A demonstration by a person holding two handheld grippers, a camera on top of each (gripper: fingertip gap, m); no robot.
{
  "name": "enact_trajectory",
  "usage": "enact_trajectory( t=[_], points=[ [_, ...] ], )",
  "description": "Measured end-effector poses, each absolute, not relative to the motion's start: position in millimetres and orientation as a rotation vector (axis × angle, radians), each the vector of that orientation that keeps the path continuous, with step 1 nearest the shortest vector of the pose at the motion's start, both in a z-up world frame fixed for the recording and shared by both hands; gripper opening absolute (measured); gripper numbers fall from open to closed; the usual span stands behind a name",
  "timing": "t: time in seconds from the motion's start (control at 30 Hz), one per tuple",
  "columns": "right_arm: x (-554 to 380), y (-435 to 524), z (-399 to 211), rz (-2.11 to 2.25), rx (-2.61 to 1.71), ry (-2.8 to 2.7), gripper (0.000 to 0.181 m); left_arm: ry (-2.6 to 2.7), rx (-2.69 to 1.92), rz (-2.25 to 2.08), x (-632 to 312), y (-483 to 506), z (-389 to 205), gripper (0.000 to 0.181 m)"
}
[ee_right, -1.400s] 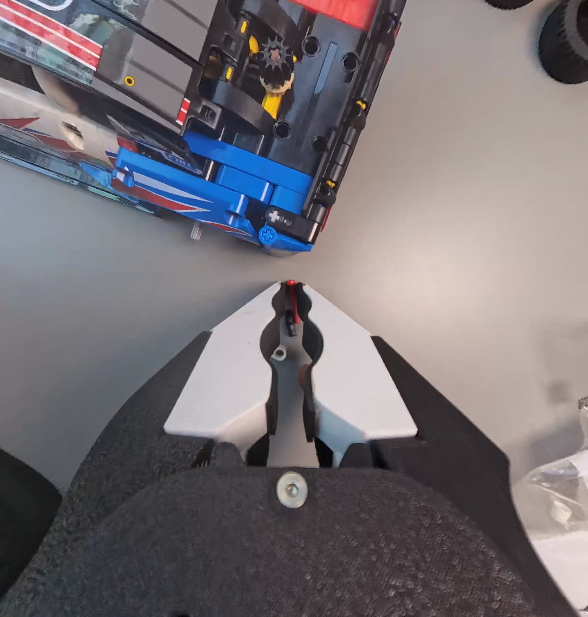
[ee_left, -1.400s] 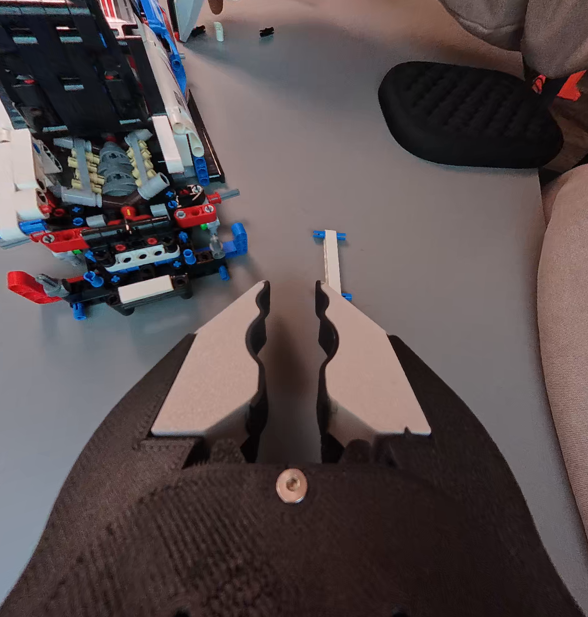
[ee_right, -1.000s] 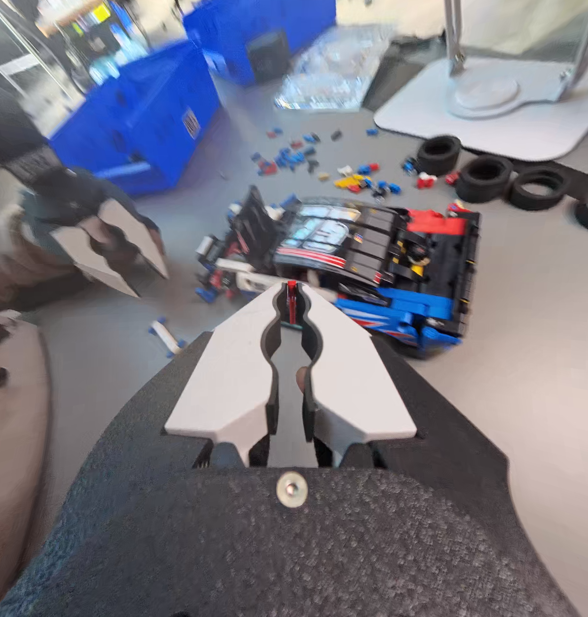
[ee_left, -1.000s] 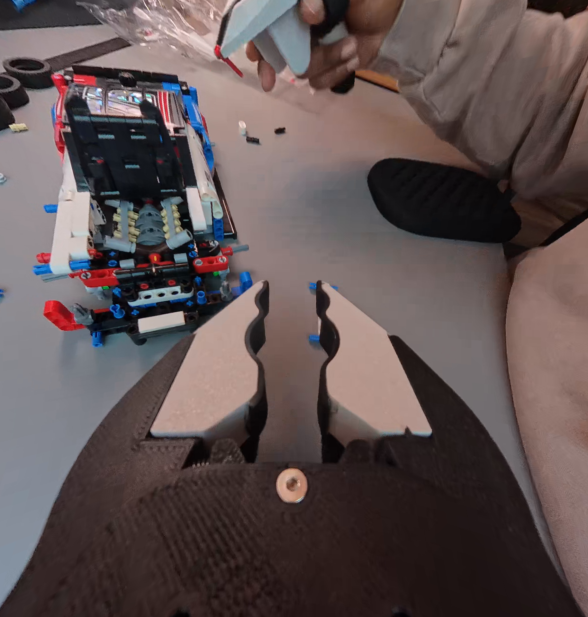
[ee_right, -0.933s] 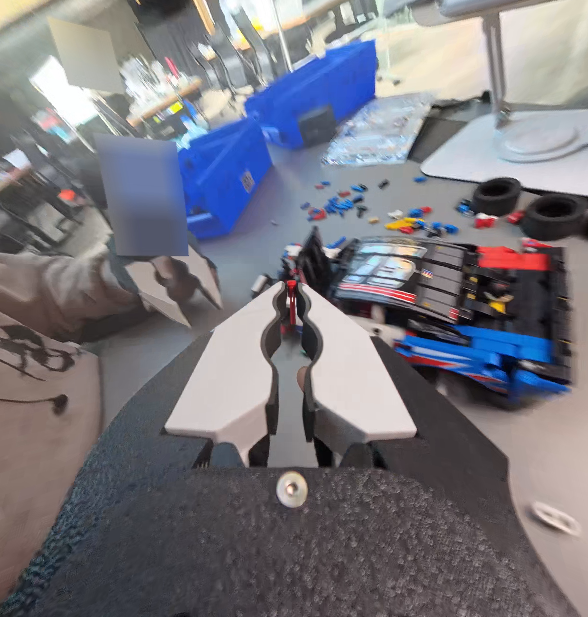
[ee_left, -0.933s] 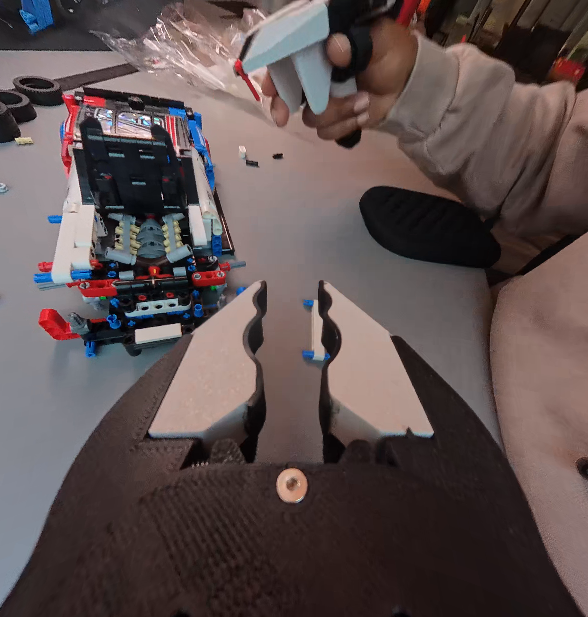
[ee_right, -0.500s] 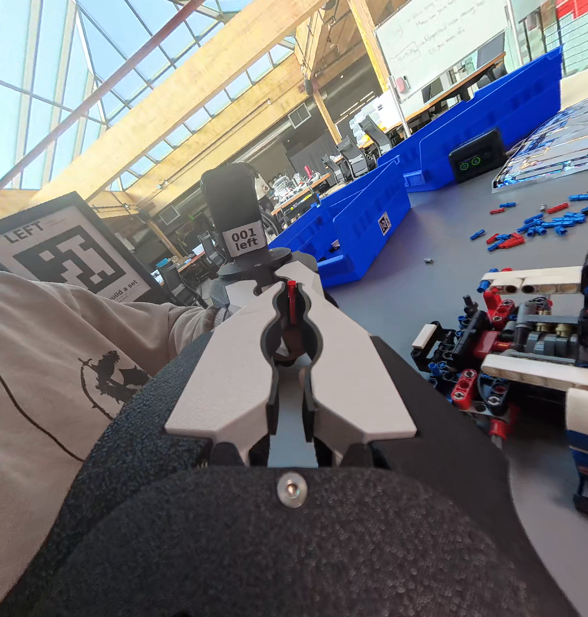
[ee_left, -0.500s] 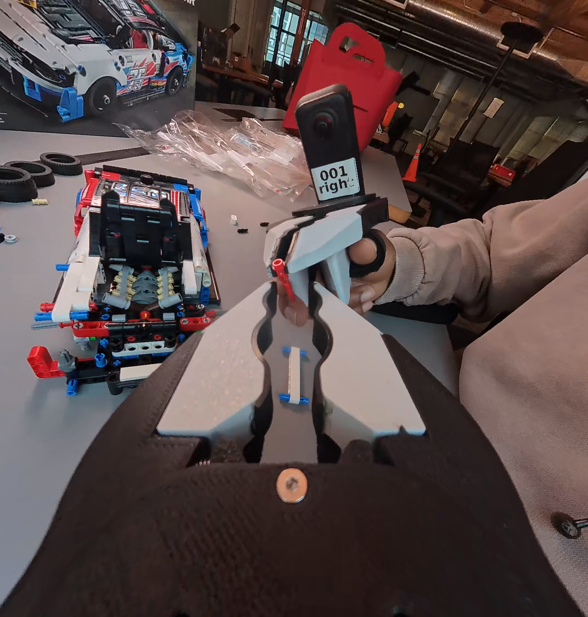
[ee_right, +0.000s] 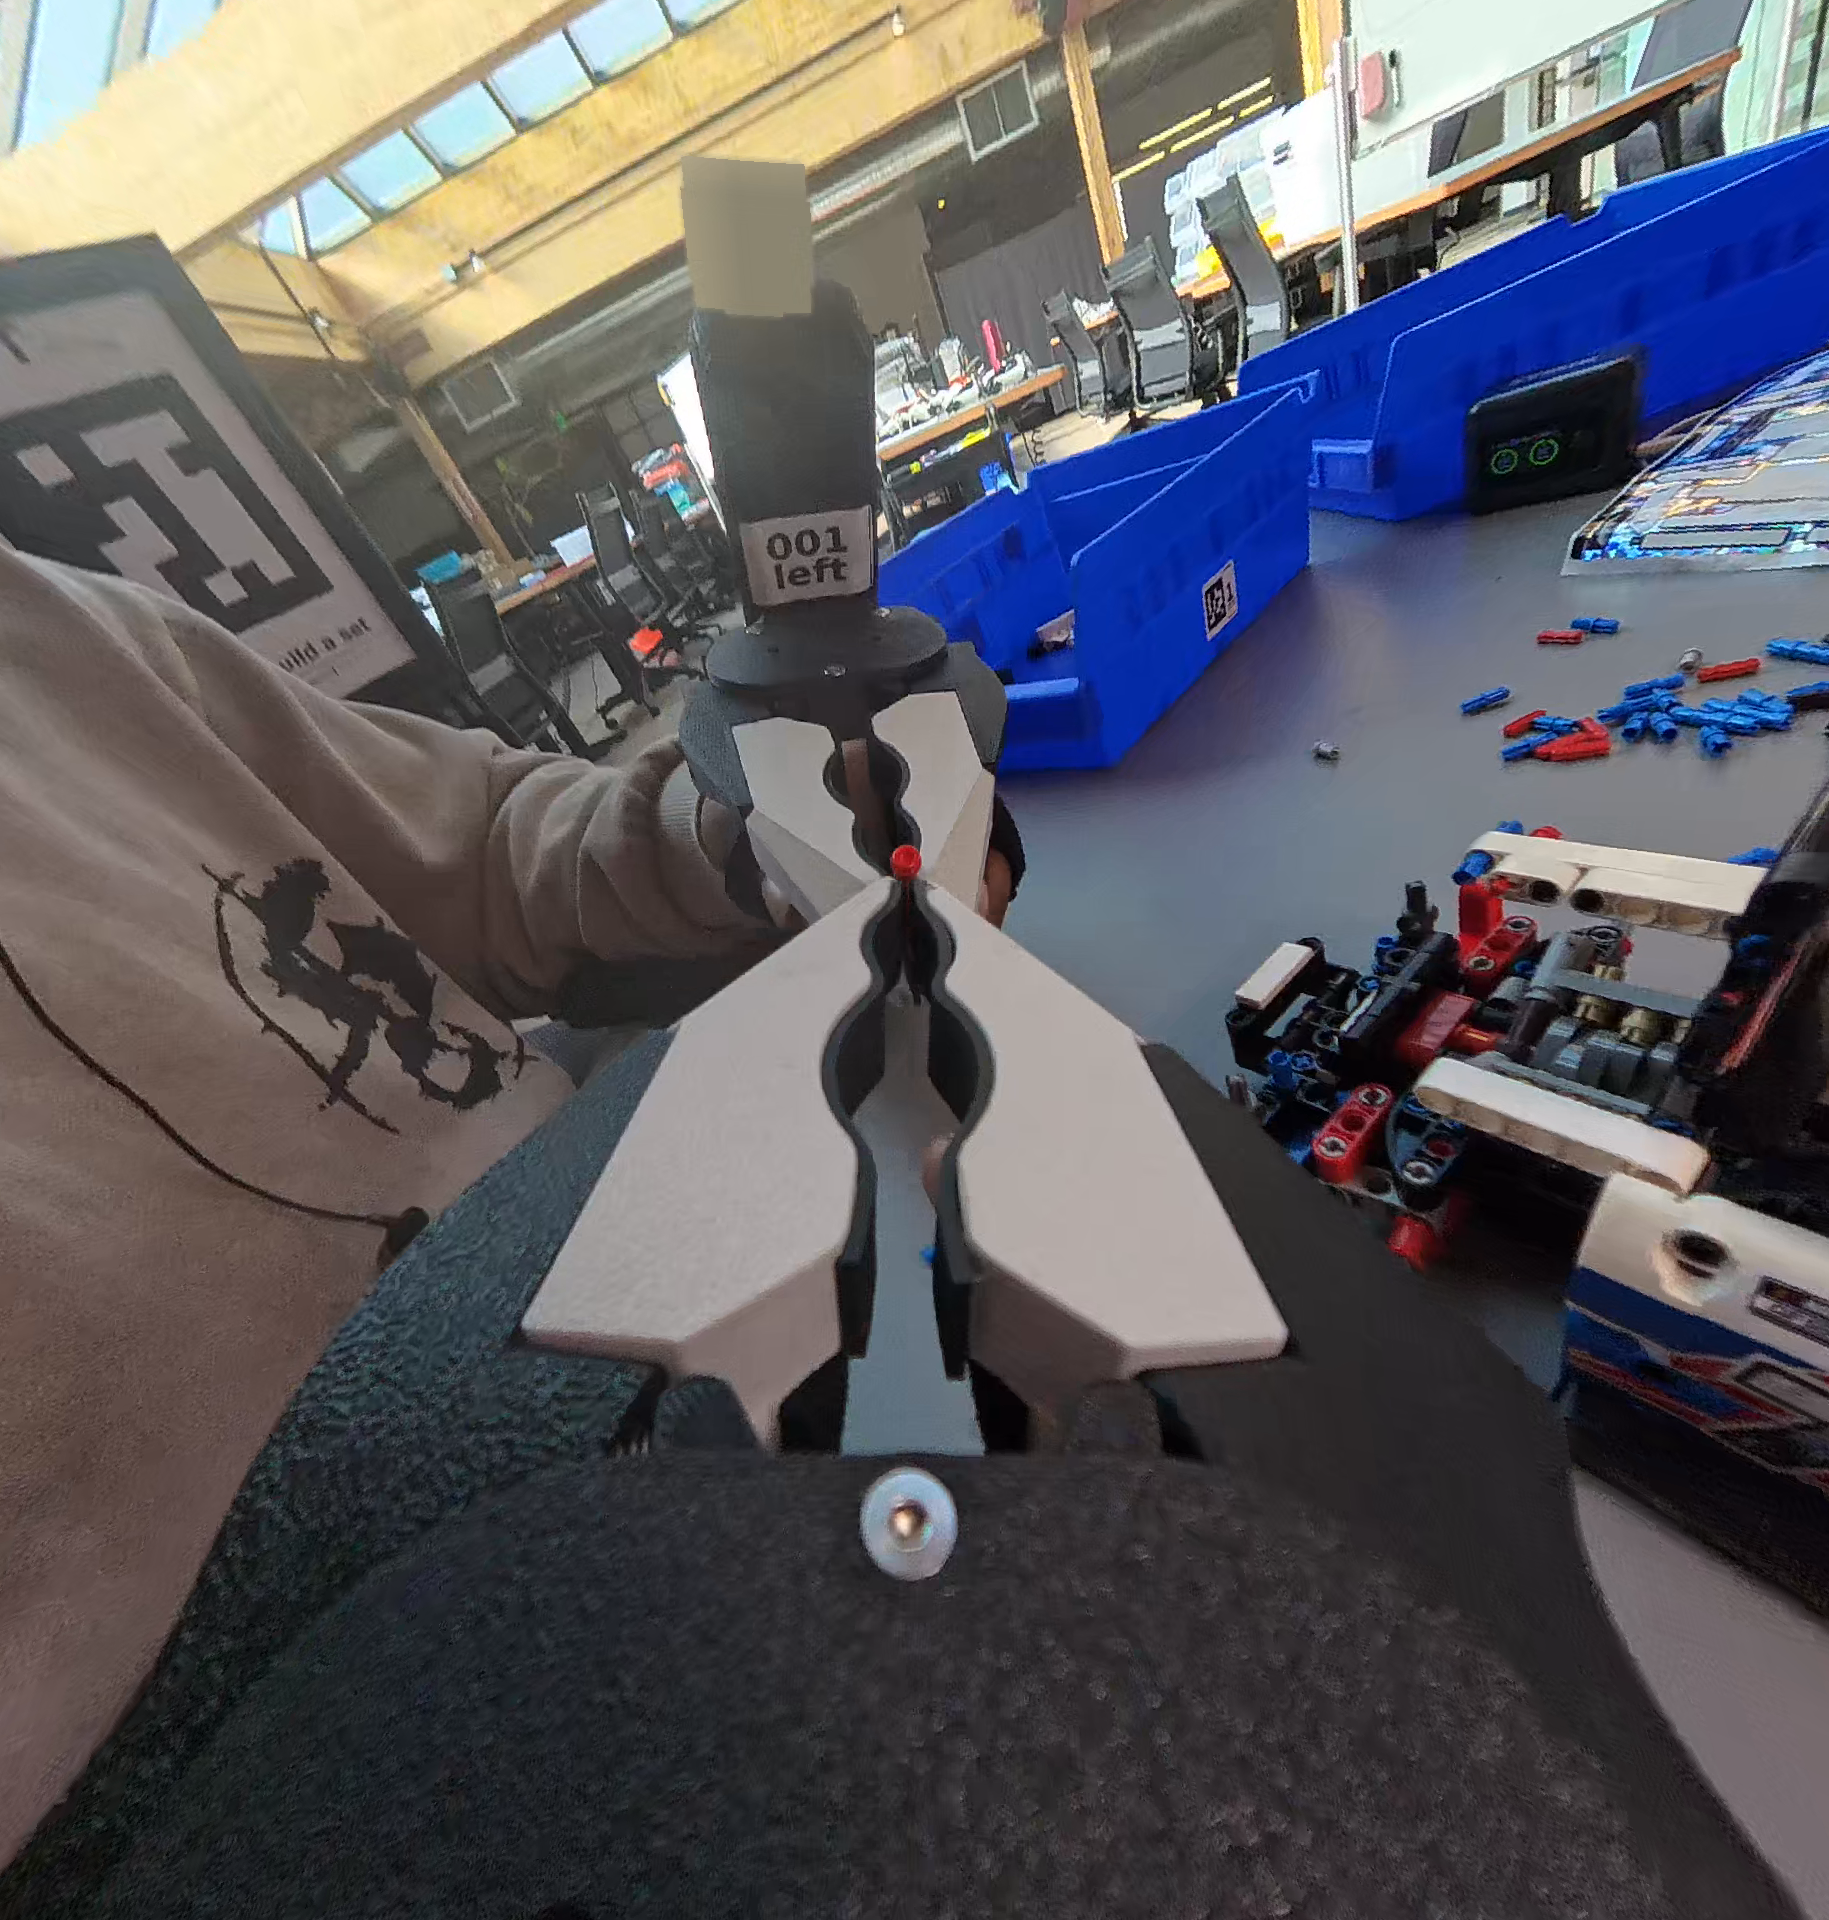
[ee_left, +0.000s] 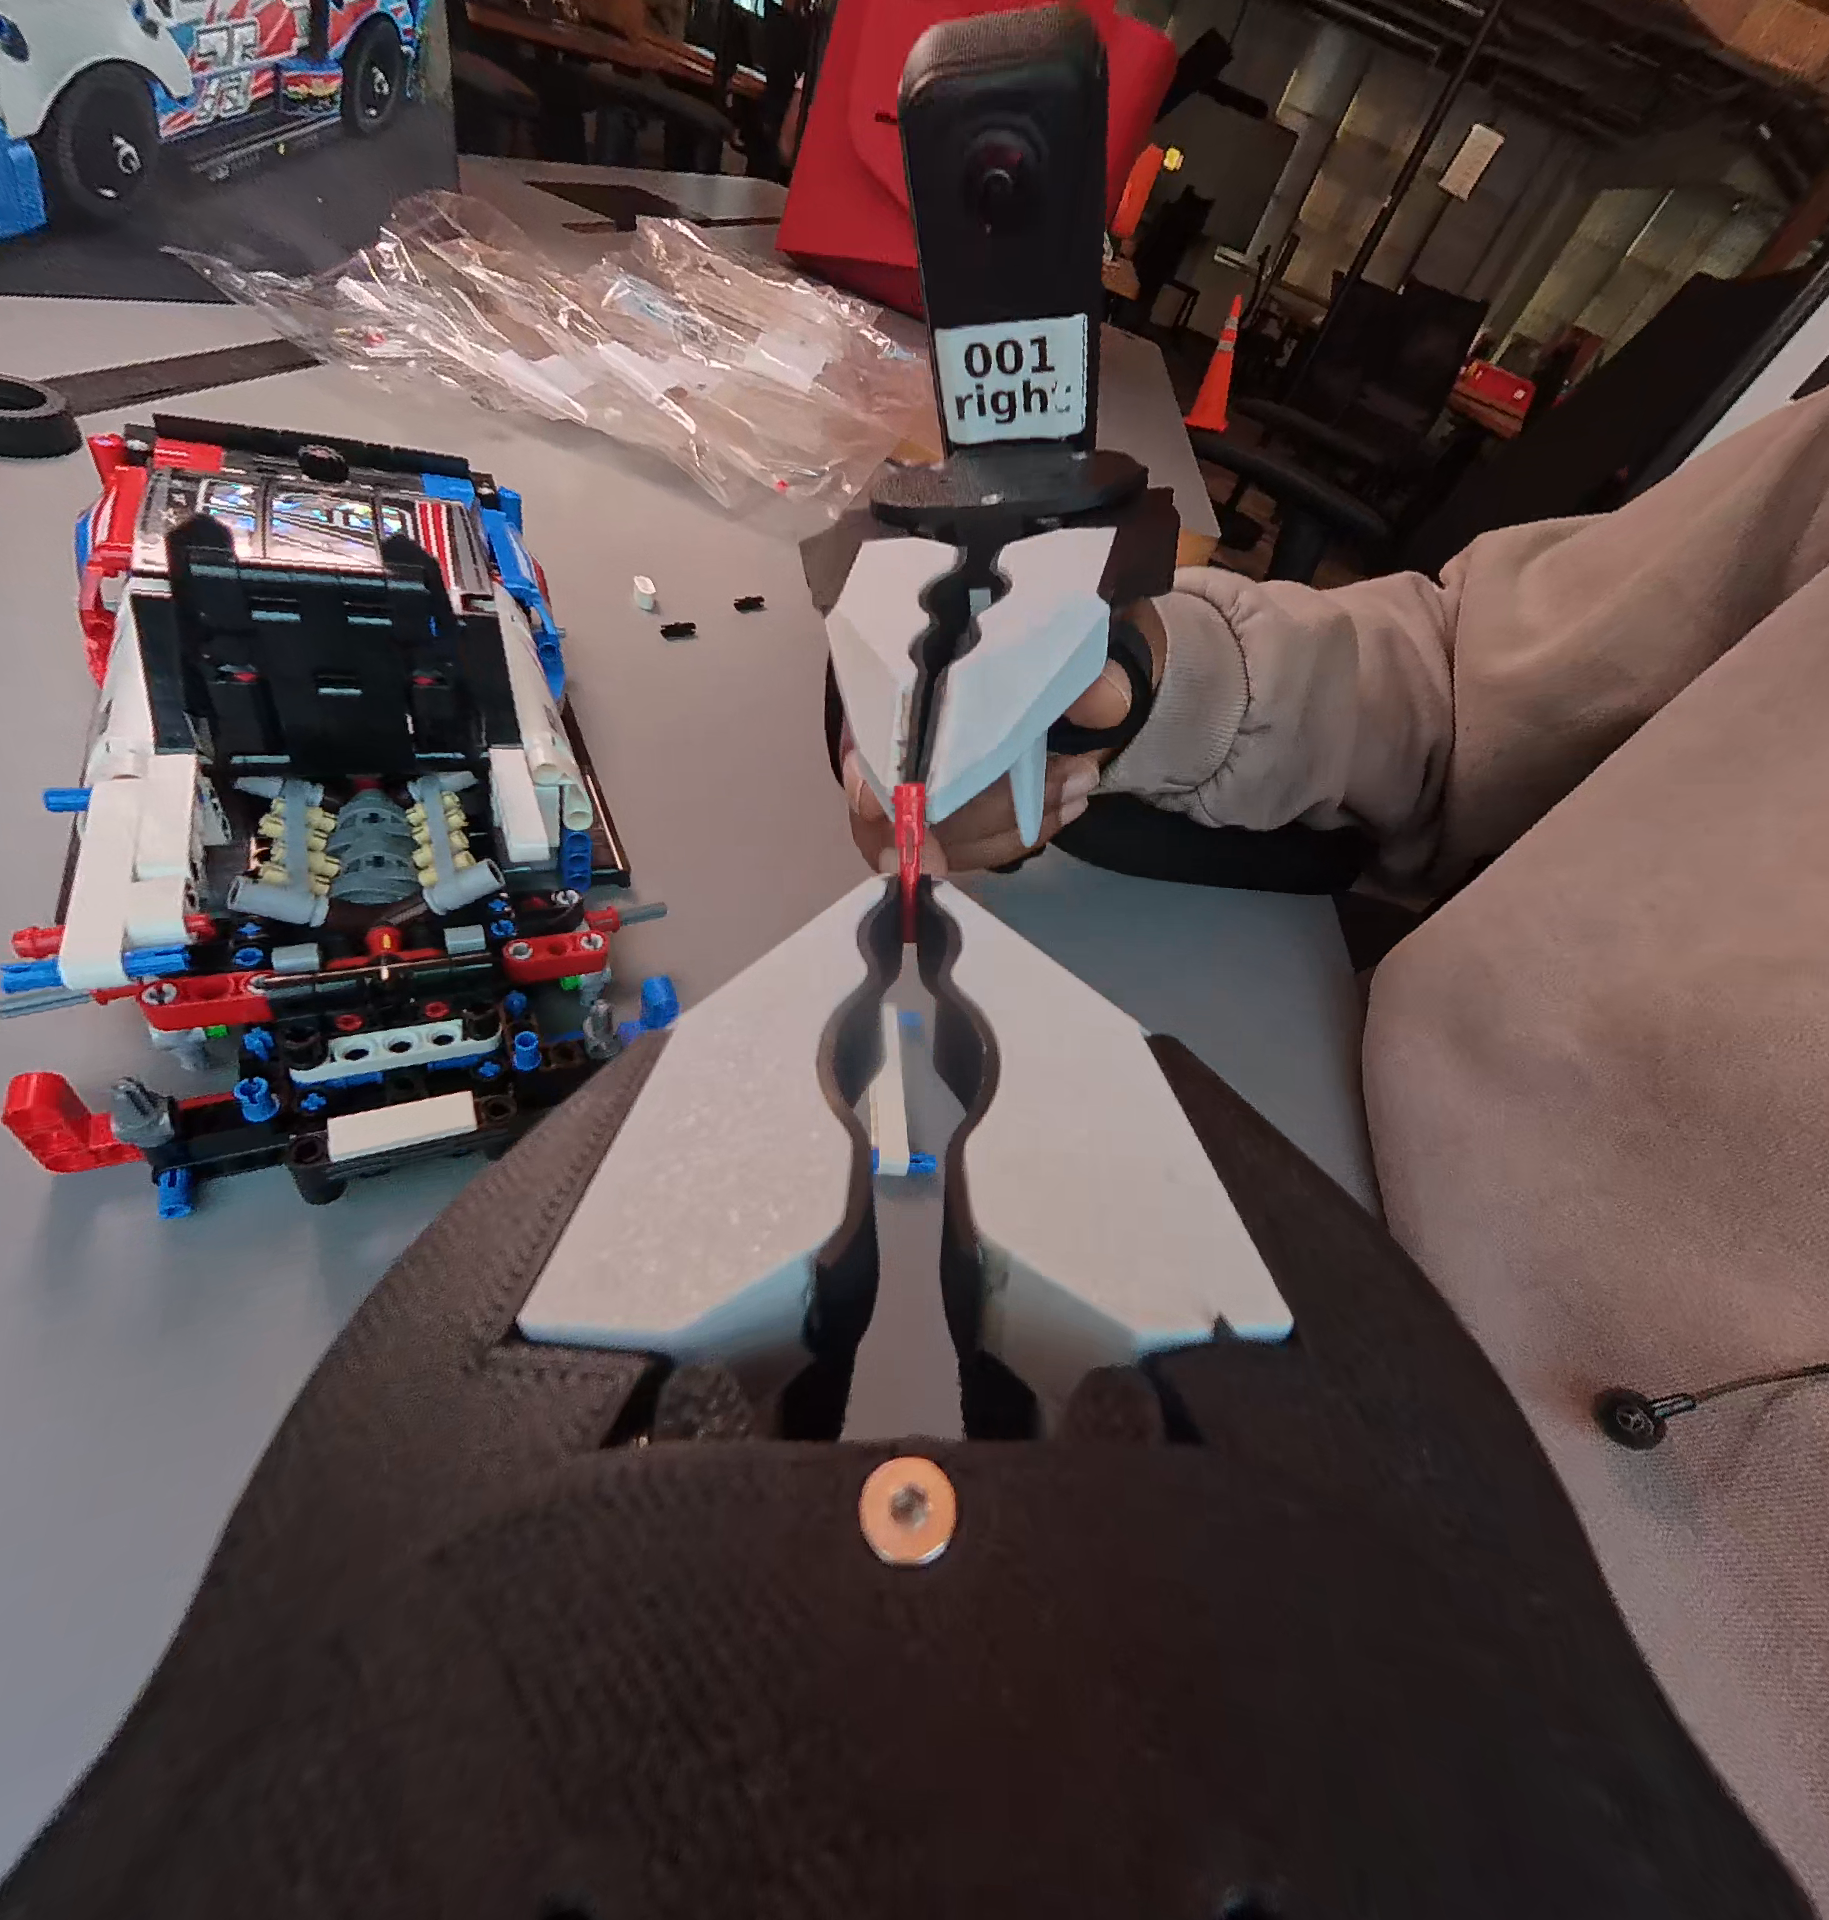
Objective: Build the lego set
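The two grippers meet tip to tip above the grey table (ee_left: 764,727). A thin red pin (ee_left: 907,831) spans between them. My right gripper (ee_right: 905,899) is shut on it, with the pin's red end (ee_right: 903,859) poking out of the tips. My left gripper (ee_left: 905,904) has its jaws narrowed onto the pin's other end. The right gripper also shows in the left wrist view (ee_left: 915,790). The part-built lego car (ee_left: 318,727) lies on the table to the left, also in the right wrist view (ee_right: 1575,1049). A white beam with blue pins (ee_left: 894,1101) lies under my left gripper.
Clear plastic bags (ee_left: 598,312) and the set's box (ee_left: 162,104) lie behind the car, with black tyres (ee_left: 6,410) at far left. Small loose parts (ee_left: 681,613) sit beside the car. Blue bins (ee_right: 1149,582) and scattered pins (ee_right: 1699,707) are farther back. Less than 4 cm separates the two grippers' tips.
Both grippers rose from the table and turned to face each other. The right gripper brought the red pin to my left gripper, whose jaws narrowed from open onto it.
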State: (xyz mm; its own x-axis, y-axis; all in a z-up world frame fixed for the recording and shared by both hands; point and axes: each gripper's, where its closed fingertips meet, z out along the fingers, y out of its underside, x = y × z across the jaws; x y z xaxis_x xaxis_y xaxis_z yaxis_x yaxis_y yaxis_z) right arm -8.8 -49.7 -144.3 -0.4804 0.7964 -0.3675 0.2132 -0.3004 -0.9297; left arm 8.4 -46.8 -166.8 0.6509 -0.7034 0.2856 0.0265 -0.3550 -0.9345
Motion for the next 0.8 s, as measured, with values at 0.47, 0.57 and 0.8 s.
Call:
enact_trajectory(
  t=[0.47, 0.57, 0.8],
  points=[
    [-4.1, -48.6, -170.0, 1.67, -1.322, -1.682, 0.013, 0.62, -1.908, -0.817, 16.0, -48.3, -194.8, 0.0],
    [-4.7, -54.9, -174.5, 1.672, -1.324, -1.713, 0.008, 0.633, -1.916, -0.826, 19.6, -49.2, -197.5, 0.0],
    [-1.1, -57.1, -177.0, 1.649, -1.308, -1.761, 0.003, 0.643, -1.918, -0.828, 22.5, -50.0, -199.6, 0.0]
  ],
)
